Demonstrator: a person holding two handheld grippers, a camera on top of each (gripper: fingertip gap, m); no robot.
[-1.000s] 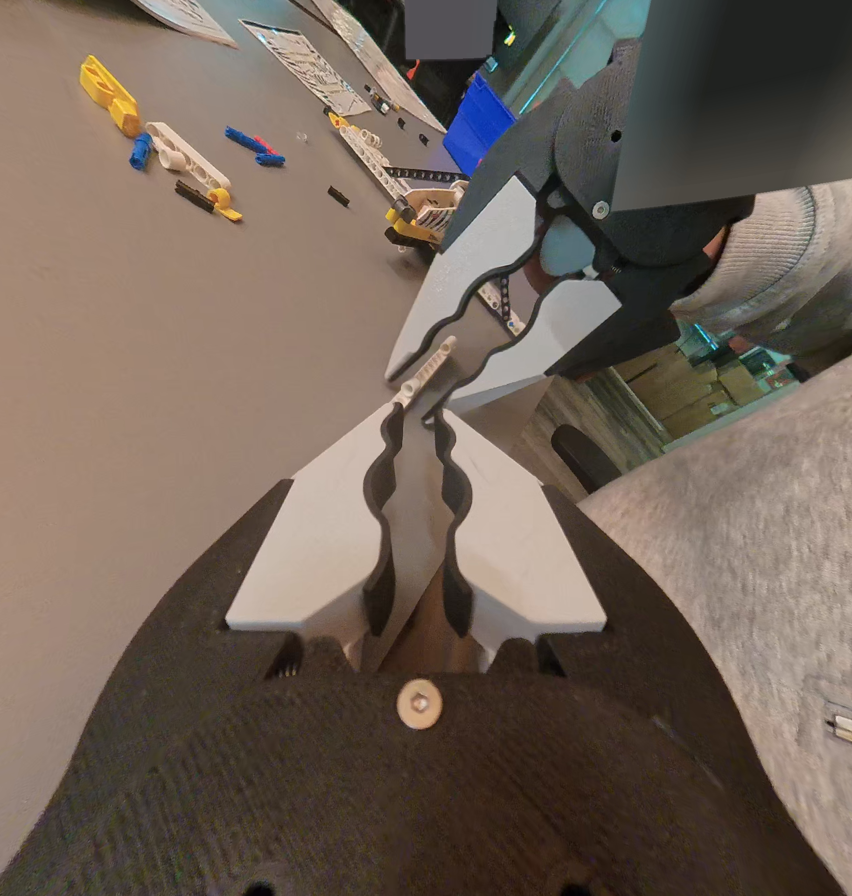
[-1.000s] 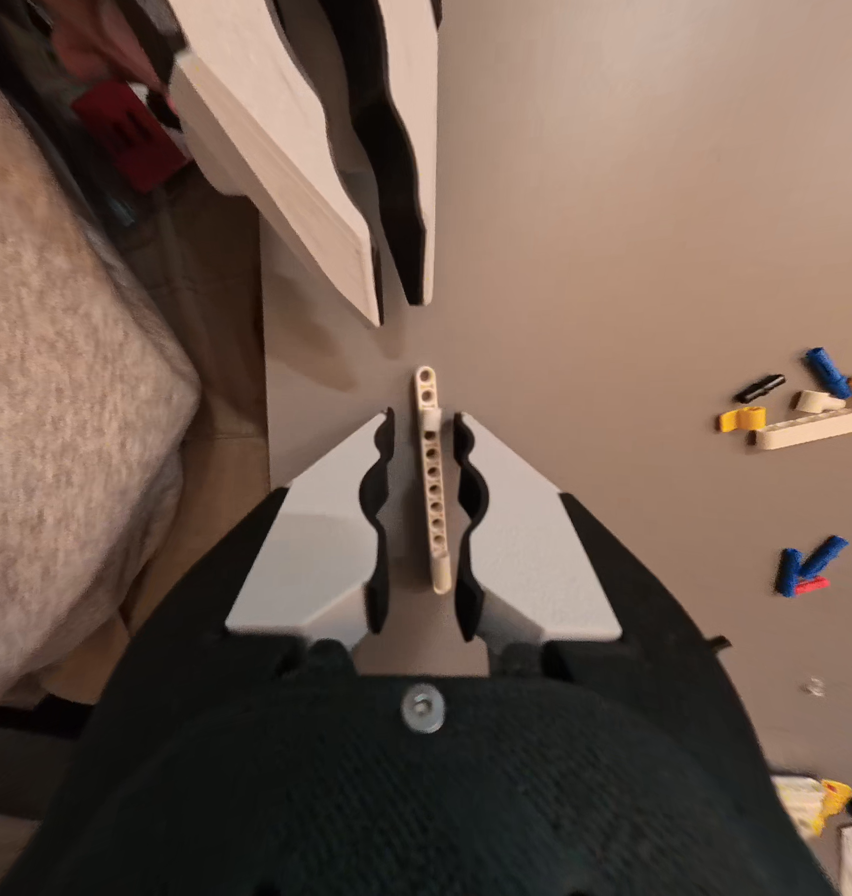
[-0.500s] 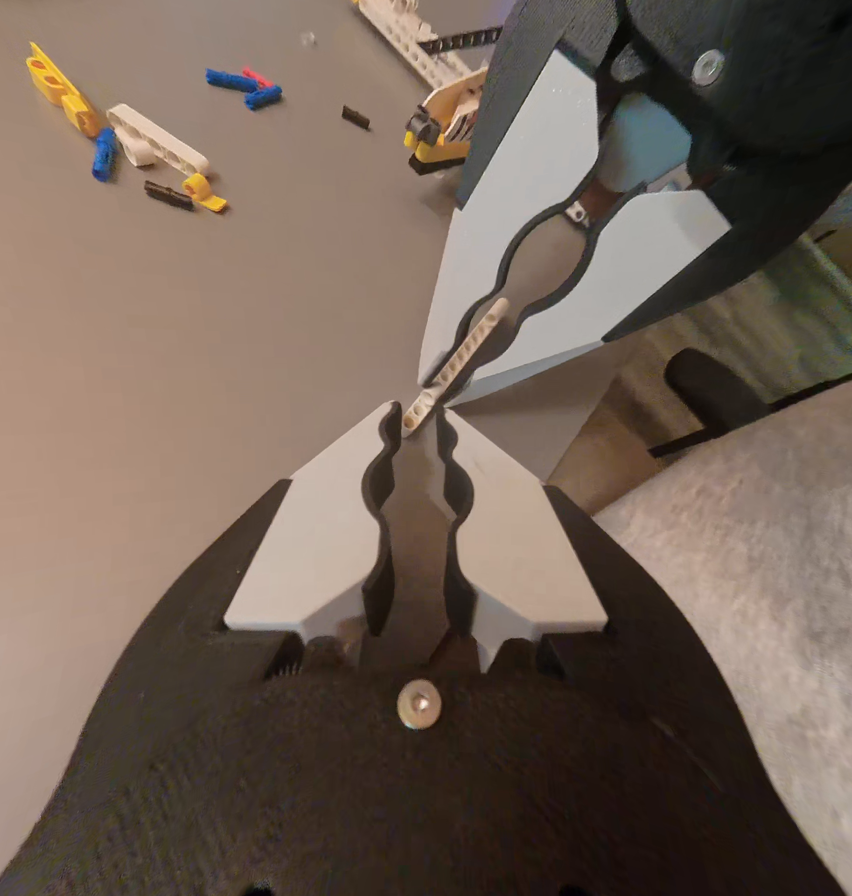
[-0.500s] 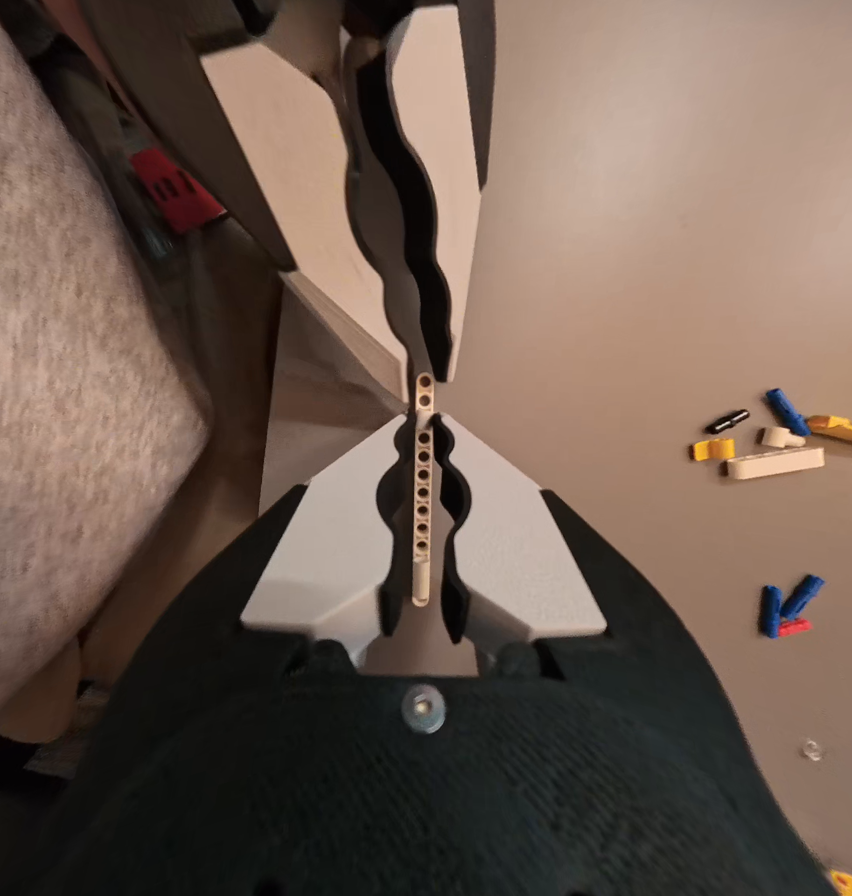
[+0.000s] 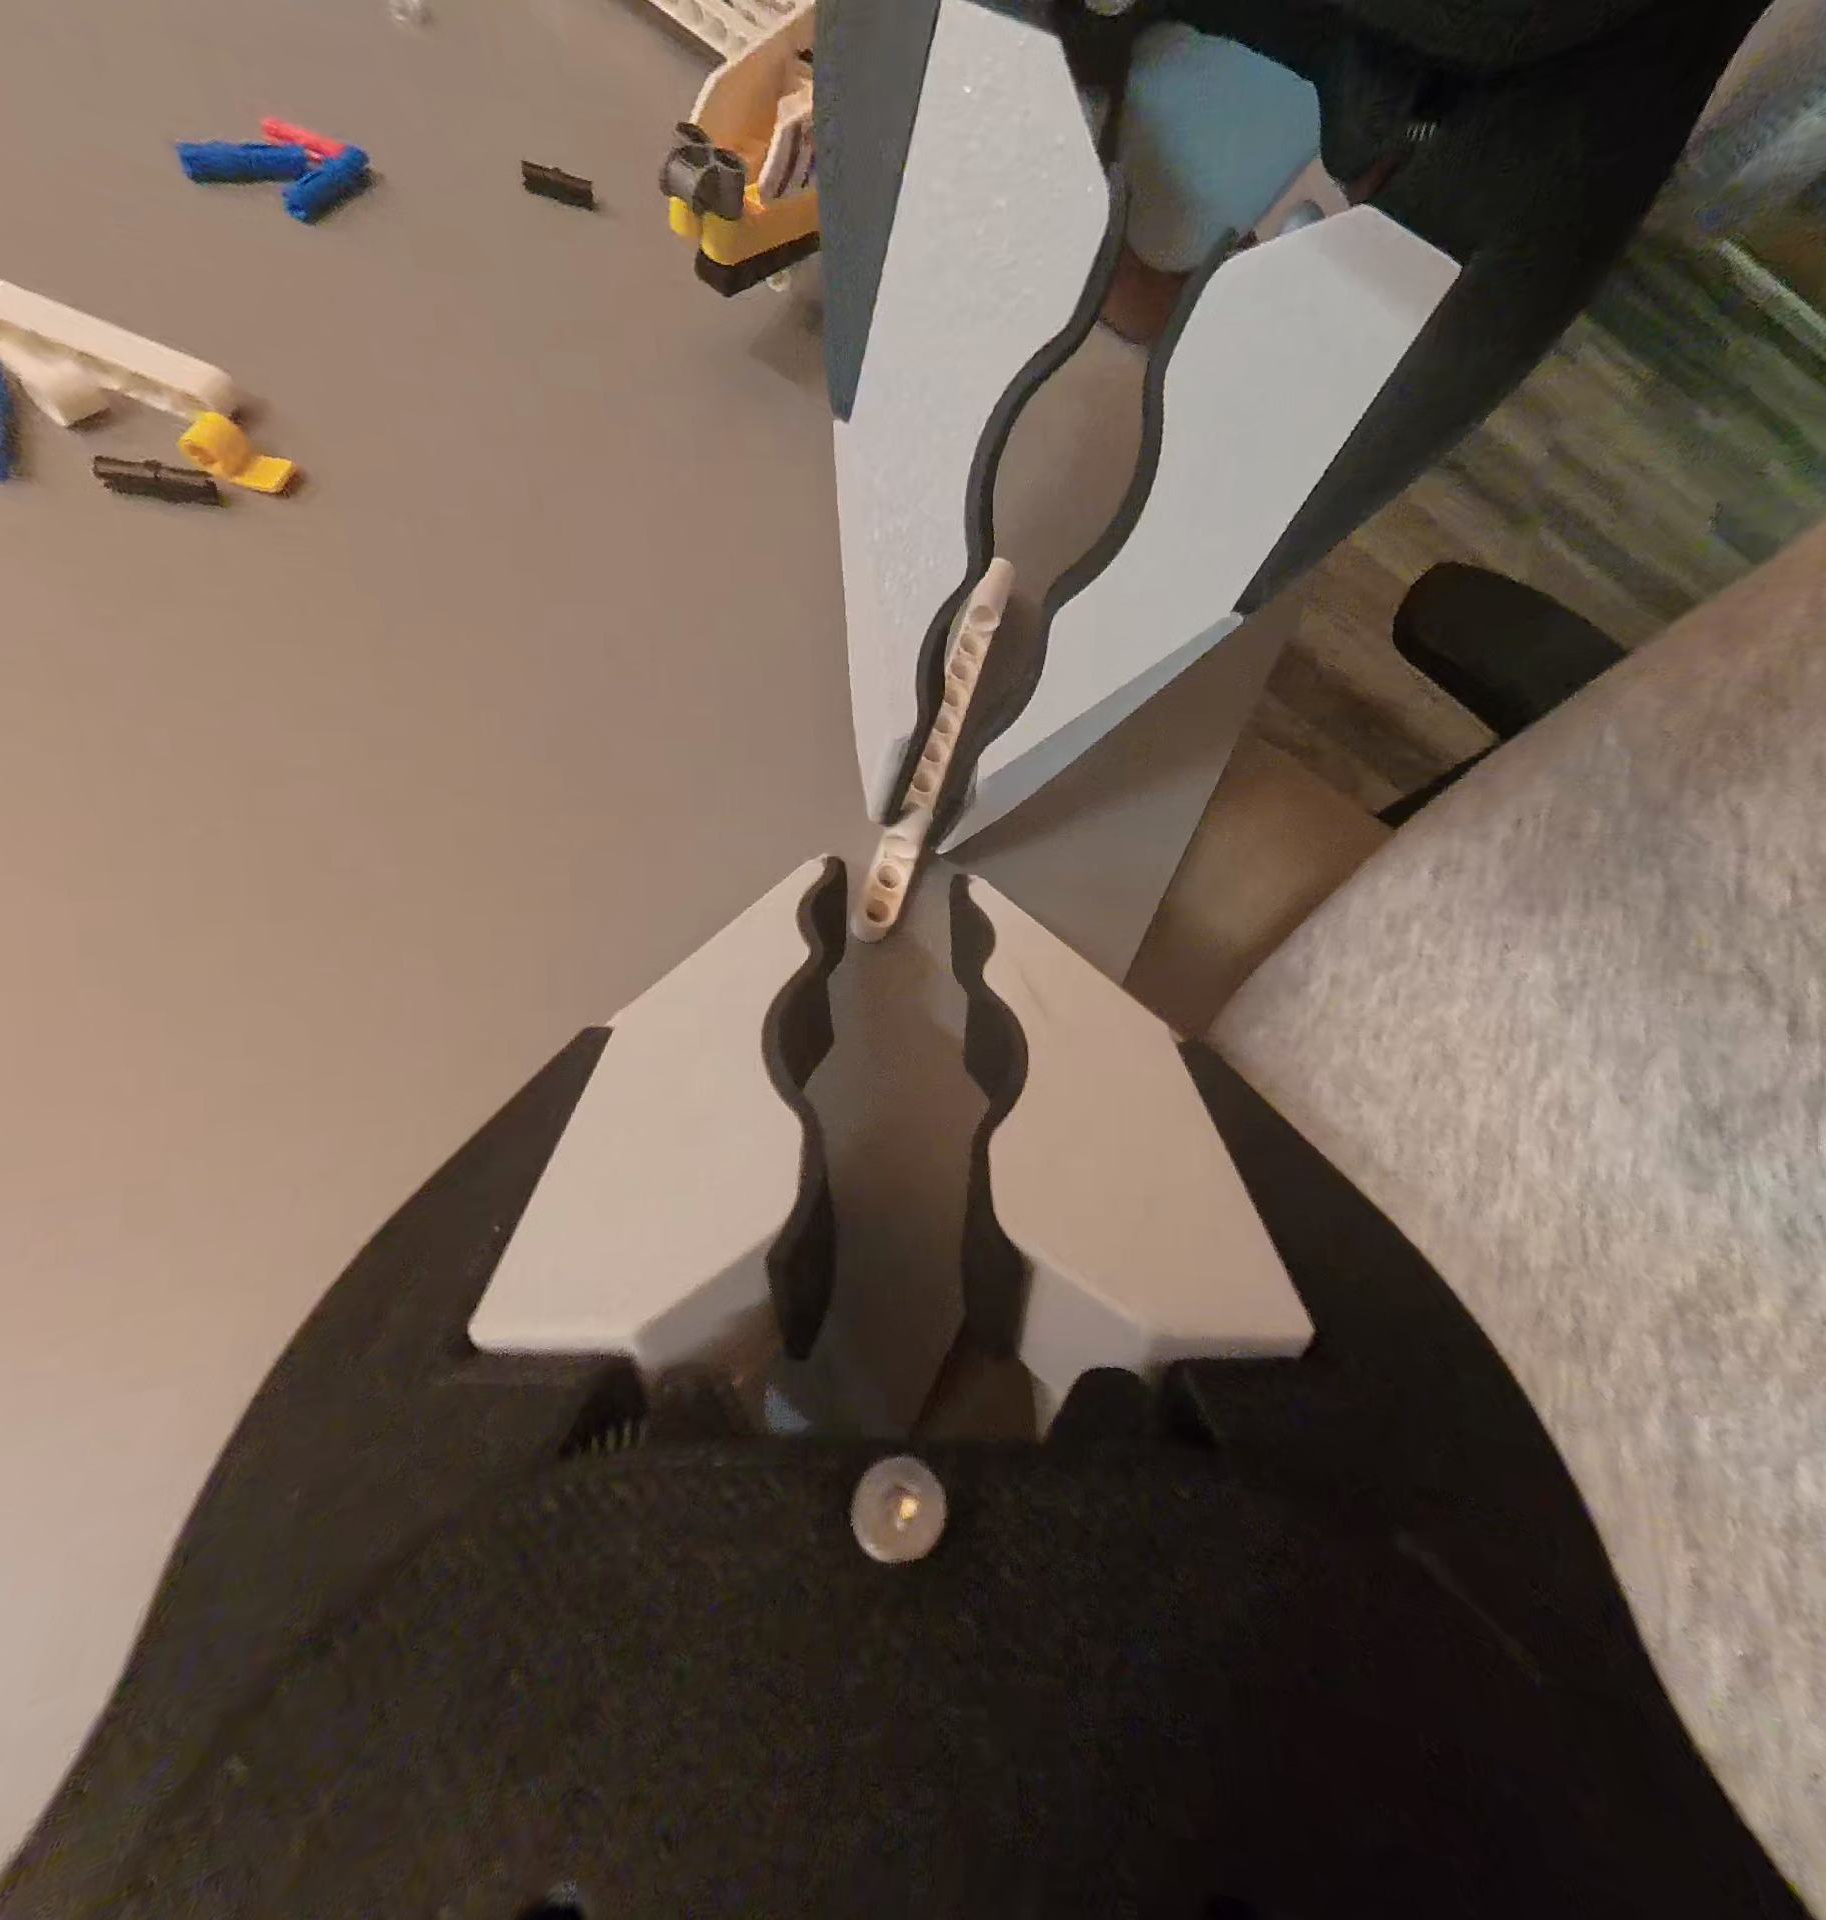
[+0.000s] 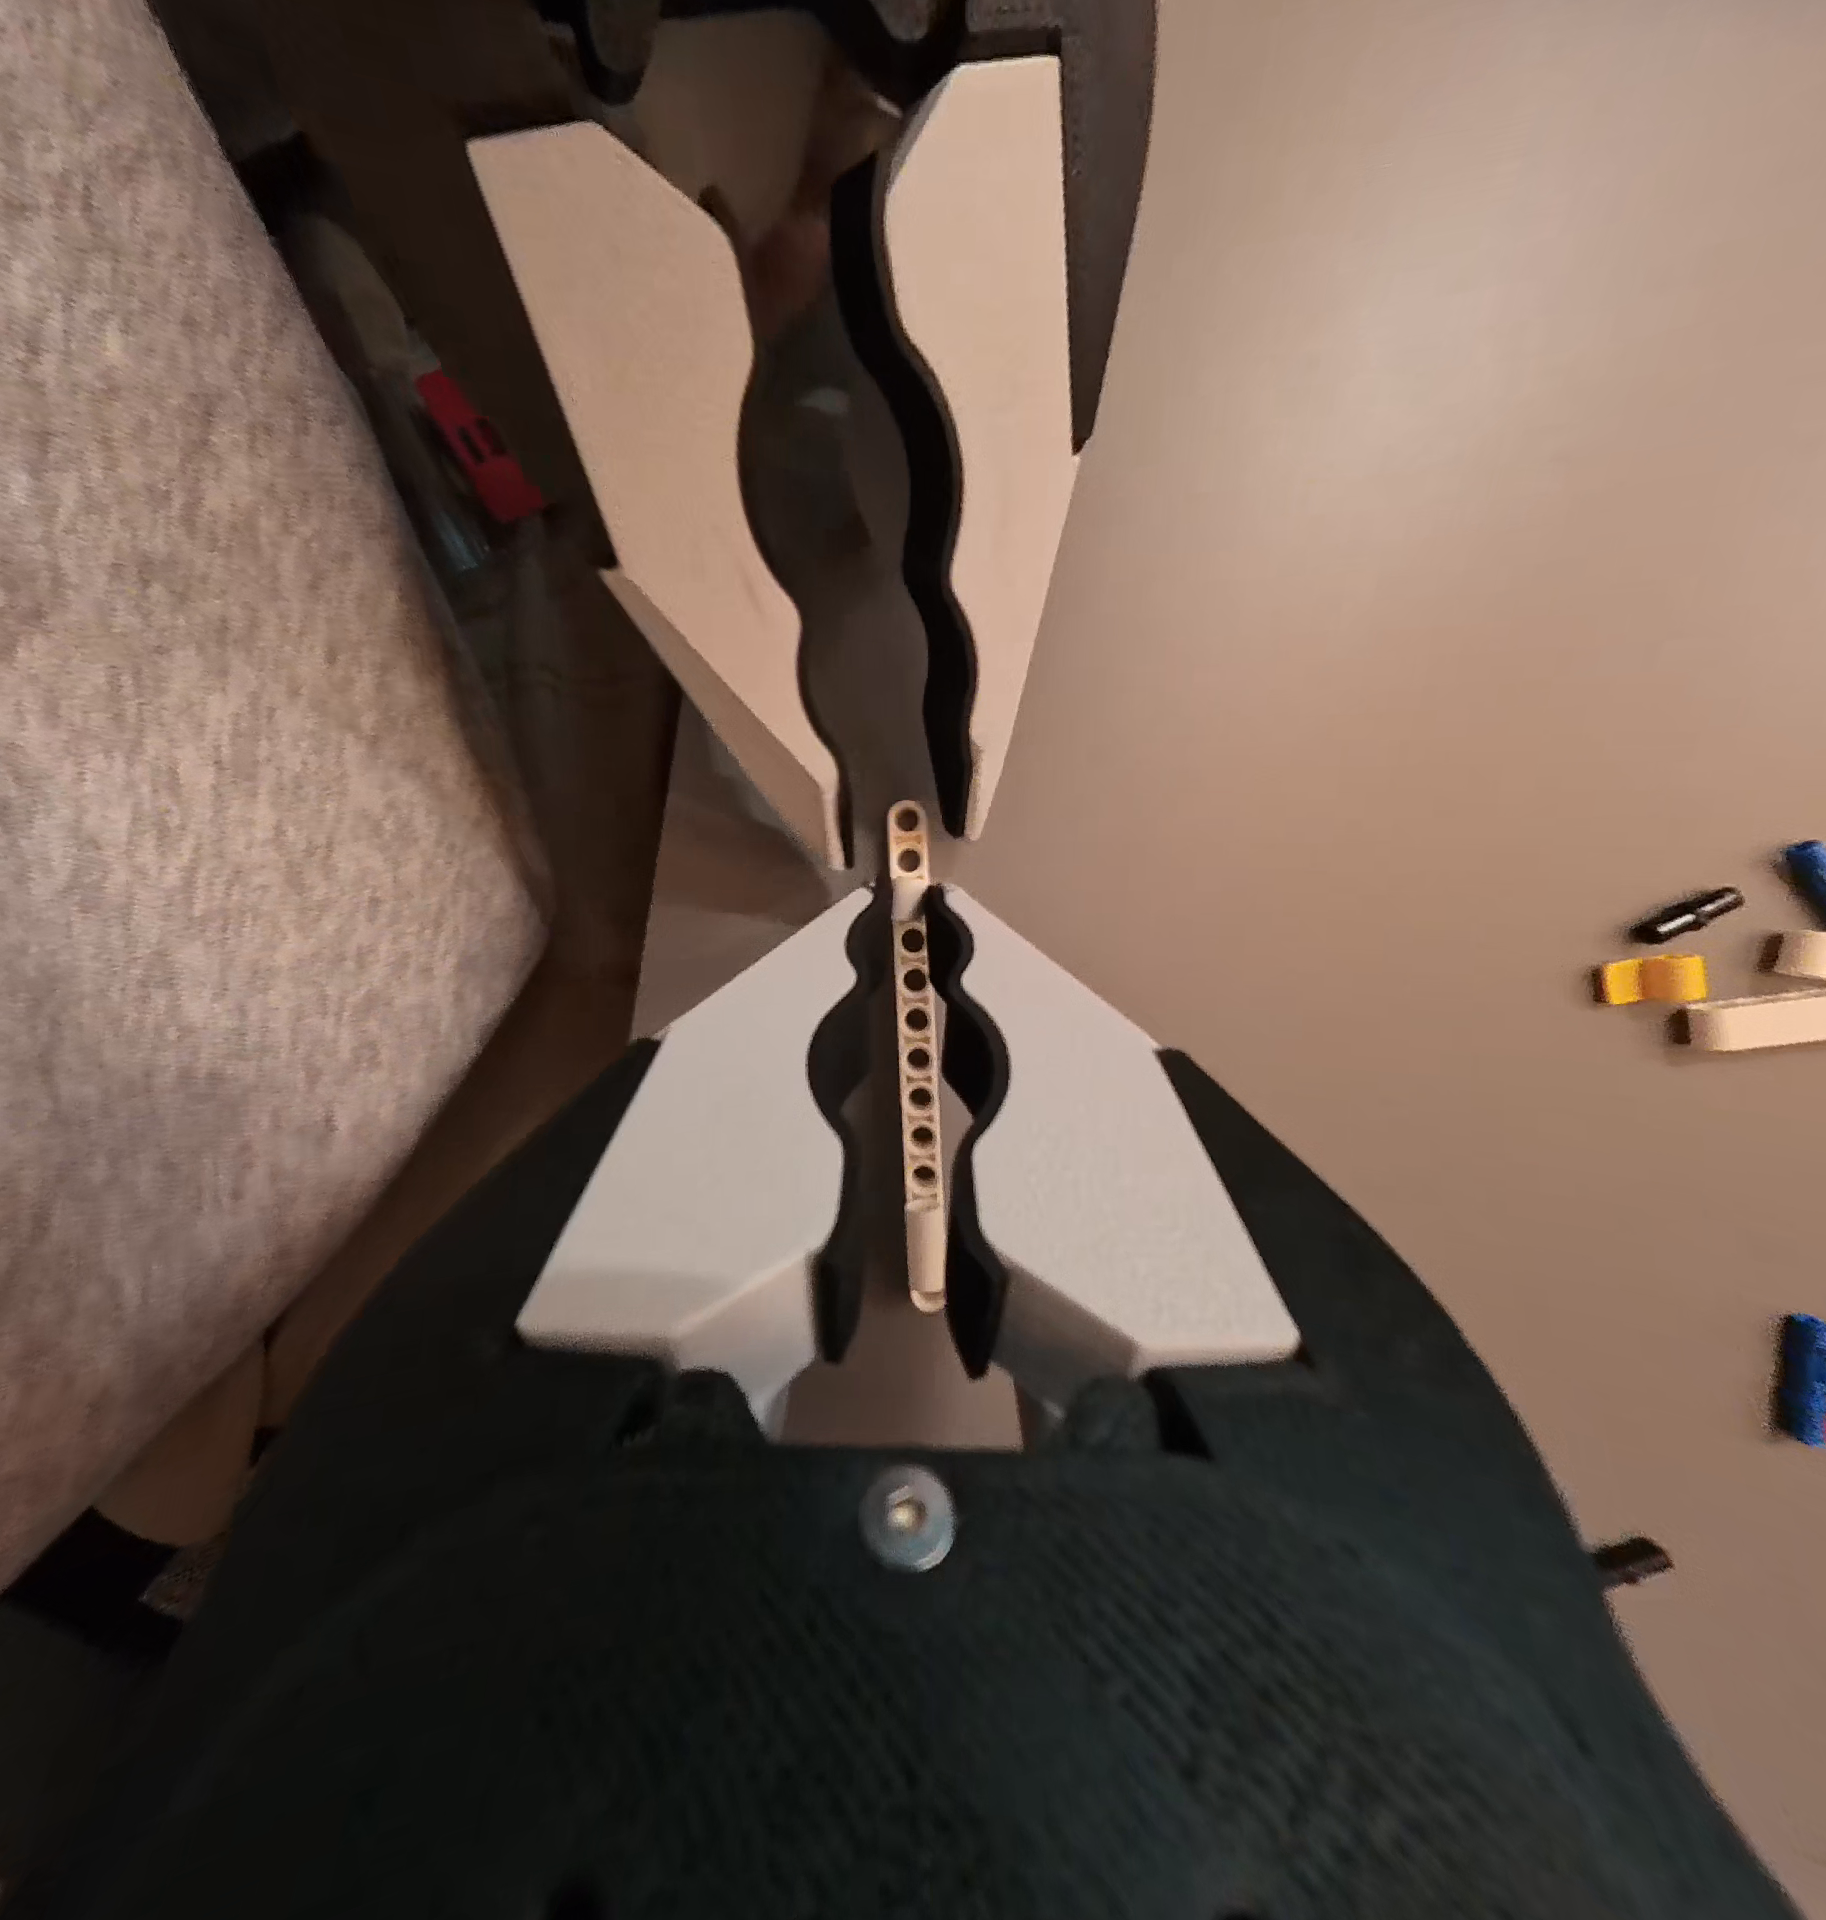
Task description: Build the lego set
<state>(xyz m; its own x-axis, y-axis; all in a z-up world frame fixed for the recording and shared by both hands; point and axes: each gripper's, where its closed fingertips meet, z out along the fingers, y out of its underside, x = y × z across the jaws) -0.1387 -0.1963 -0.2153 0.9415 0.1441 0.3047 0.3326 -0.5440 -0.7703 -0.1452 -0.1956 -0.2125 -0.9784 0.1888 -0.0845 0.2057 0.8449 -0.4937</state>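
Note:
A white holed beam (image 6: pixel 917 1049) is clamped lengthwise between my right gripper's (image 6: pixel 907 896) fingers, held above the grey table (image 6: pixel 1408 520) near its edge. Its free end sticks out past the tips. My left gripper (image 5: pixel 895 881) faces the right gripper (image 5: pixel 924 821) tip to tip. It is open, with the beam's (image 5: pixel 950 696) free end between its fingertips, close to the left pad. In the right wrist view the left gripper (image 6: pixel 898 831) comes in from the top and flanks that end.
Loose parts lie on the table: a white beam (image 5: pixel 109 348), blue pins (image 5: pixel 265 166), a yellow piece (image 5: pixel 228 452), a black pin (image 5: pixel 156 480) and a part-built yellow and white model (image 5: pixel 753 218). A grey sleeve (image 5: pixel 1563 1143) fills the side past the table edge. The grippers are tip to tip, or close to it.
My right gripper has shut on the white beam. The two grippers have come together, and the beam's end now sits between the left gripper's tips.

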